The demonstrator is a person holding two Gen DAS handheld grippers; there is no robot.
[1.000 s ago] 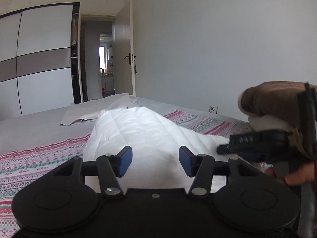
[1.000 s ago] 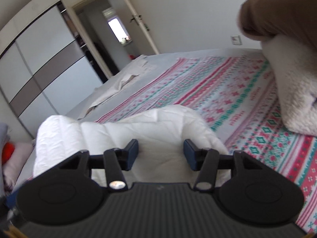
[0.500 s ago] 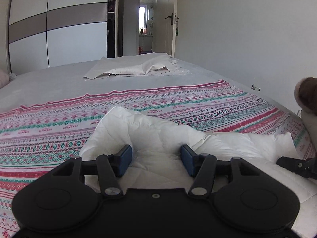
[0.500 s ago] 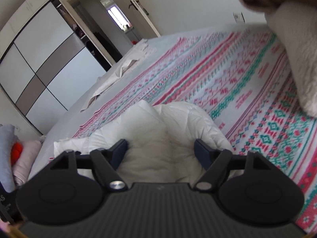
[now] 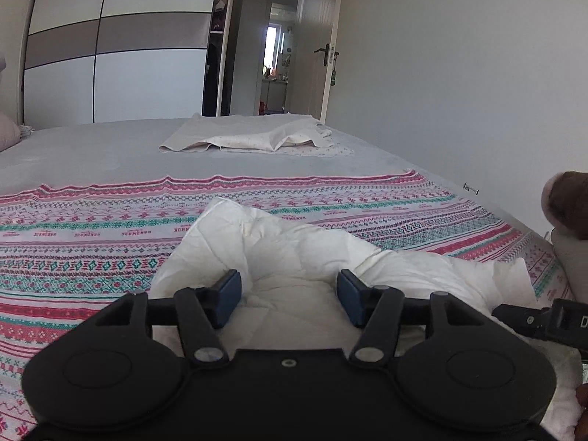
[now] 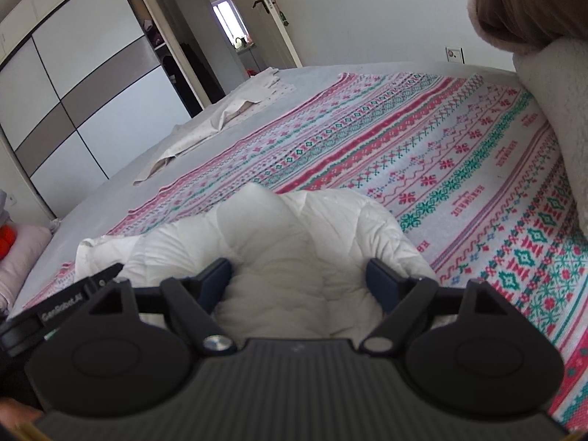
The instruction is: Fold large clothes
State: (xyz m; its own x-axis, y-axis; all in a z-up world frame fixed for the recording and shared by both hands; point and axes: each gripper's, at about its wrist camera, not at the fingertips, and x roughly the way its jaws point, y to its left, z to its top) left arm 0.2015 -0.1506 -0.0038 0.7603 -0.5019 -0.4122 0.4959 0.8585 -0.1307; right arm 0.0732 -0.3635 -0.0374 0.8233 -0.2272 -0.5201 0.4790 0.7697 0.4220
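The big white puffy coat (image 5: 294,257) is lying in a soft heap on the near part of the striped blanket (image 5: 92,242), which is covering the bed (image 5: 92,150). It is looking bunched up and lumpy, not flat and neat, so the folding is probably just partly done, and smoothing and more folds are still waiting. The left claw (image 5: 289,292) is opening up, with a hump of the coat sitting between its blue pads (image 5: 228,290), and the pads are not squeezing it. The right claw (image 6: 298,282) is opening too, much wider, and the coat is bulging up between its jaws without being held. Small red words are running along the blanket (image 6: 511,161); they are hard to read, maybe a brand name printed over and over. White letters on the left claw's arm (image 6: 60,308) are seeming to say "GenRobot.AI". Far away on the bed, a pale cloth (image 5: 250,139) is lying loosely folded.
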